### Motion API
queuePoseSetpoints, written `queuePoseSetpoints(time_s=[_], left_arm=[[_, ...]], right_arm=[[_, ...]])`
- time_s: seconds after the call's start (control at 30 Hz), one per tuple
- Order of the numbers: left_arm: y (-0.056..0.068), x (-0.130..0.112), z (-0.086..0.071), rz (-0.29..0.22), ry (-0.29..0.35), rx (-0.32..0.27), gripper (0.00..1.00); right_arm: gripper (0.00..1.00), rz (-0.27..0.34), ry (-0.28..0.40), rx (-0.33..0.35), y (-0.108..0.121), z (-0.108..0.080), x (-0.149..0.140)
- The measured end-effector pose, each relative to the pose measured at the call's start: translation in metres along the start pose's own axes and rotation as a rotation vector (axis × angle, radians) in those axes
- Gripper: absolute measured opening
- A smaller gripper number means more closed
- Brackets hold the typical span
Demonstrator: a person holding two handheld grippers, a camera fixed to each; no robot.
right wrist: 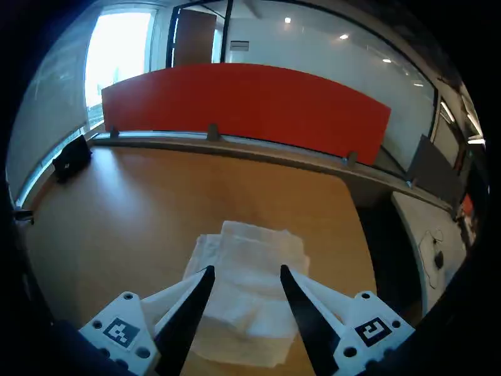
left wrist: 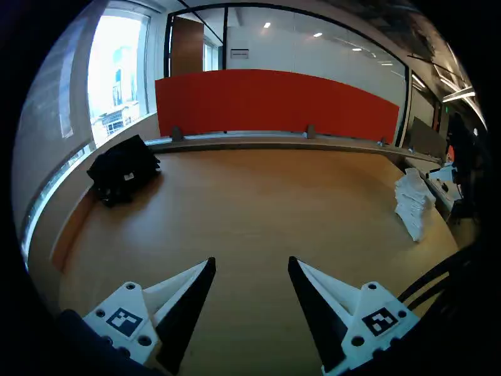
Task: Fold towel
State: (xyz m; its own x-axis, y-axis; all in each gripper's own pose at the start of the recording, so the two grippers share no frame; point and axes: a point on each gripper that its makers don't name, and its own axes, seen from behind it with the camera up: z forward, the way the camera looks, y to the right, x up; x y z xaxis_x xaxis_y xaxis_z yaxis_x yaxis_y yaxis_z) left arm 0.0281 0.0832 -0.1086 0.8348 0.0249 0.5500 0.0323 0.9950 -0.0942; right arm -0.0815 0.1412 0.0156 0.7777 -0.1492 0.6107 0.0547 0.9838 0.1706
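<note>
In the right gripper view a stack of white folded towels lies on the wooden table, near its right edge. My right gripper hovers just above the stack, open, with its black fingertips apart over the cloth. In the left gripper view the same white towel stack sits far off at the table's right edge. My left gripper is open above bare wood, nothing between its fingers.
A black bag rests at the table's far left corner, also seen as the black bag. A red divider panel runs along the table's back edge. Another desk stands to the right, across a gap.
</note>
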Motion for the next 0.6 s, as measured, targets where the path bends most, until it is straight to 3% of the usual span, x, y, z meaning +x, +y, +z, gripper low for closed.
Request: queuePoseSetpoints(time_s=[0.4,0.6], left_arm=[[-0.006,0.013,-0.003,0.005,0.029,-0.006,0.85],[-0.006,0.017,-0.006,0.012,0.040,-0.012,0.85]], right_arm=[[0.81,0.032,0.046,-0.037,-0.011,-0.032,-0.013],[0.81,0.052,0.104,-0.050,-0.014,-0.043,-0.006]])
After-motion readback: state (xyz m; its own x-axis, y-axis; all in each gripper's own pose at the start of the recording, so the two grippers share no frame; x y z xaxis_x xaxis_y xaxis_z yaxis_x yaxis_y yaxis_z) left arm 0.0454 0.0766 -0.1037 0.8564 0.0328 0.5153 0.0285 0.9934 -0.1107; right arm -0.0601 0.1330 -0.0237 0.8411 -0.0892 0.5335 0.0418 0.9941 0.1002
